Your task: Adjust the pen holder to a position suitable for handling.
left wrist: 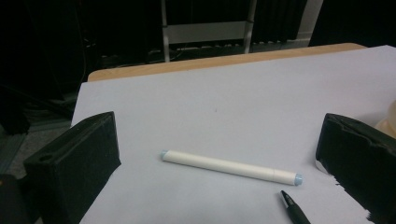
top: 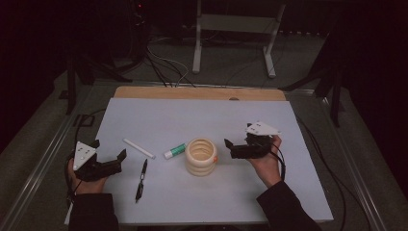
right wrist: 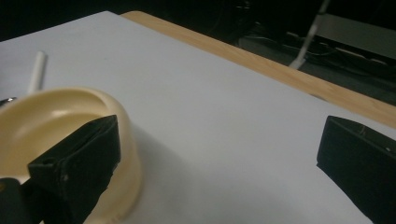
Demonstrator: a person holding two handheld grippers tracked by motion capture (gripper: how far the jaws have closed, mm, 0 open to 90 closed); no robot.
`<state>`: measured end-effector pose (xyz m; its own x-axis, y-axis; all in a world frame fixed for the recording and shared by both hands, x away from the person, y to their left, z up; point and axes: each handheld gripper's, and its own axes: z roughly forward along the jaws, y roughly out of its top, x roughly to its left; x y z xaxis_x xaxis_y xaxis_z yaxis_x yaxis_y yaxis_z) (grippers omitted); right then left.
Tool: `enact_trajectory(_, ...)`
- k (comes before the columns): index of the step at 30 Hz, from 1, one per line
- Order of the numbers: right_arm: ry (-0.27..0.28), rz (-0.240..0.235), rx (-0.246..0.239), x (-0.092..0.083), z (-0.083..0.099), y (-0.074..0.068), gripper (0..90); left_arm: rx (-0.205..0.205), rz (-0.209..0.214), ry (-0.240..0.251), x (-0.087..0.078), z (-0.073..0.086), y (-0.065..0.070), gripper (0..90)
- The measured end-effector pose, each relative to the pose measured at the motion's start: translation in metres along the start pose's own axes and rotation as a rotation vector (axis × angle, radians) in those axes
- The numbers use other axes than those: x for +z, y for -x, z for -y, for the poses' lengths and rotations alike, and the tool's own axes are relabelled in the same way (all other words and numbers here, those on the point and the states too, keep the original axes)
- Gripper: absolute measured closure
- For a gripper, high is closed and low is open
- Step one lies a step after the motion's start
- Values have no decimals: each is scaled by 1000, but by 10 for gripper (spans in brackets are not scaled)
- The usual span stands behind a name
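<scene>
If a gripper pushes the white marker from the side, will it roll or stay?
The white marker looks round and smooth and lies flat on the pale table cover, so it would probably roll. It seems stiff and likely light, being slim.

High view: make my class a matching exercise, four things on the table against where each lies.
Things:
1. white pen
2. black pen
3. glue stick
4. ribbed cup

Places:
A. just left of the cup, green end away from it
B. nearest the table's front edge
C. in front of the open right gripper
D. ahead of the open left gripper, lying slantwise

Pairs: 1-D, 2-B, 3-A, 4-C
</scene>
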<state>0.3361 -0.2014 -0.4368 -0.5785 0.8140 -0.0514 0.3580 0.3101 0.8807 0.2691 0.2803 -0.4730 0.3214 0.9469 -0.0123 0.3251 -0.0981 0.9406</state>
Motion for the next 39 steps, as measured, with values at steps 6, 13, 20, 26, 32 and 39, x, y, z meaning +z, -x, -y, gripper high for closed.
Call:
enact_trajectory(6, 34, 37, 53, -15, 22, 17, 0, 6, 0, -5, 0, 0, 1, 0)
enact_trajectory(13, 33, 84, 74, -28, 41, 32, 0, 9, -7, -10, -1, -2, -2, 0)
enact_trajectory(20, 18, 125, 105, -40, 62, 44, 0, 9, -4, -15, -1, -2, -1, 0)
enact_trajectory(26, 31, 165, 156, -53, 76, 55, 0, 8, -7, -25, 0, -1, -2, 0)
enact_trajectory(32, 38, 184, 197, -60, 85, 59, 0, 9, -11, -37, 1, -2, -1, 0)
enact_trajectory(39, 52, 196, 175, -58, 85, 59, 0, 16, -12, -45, 2, -2, 1, 0)
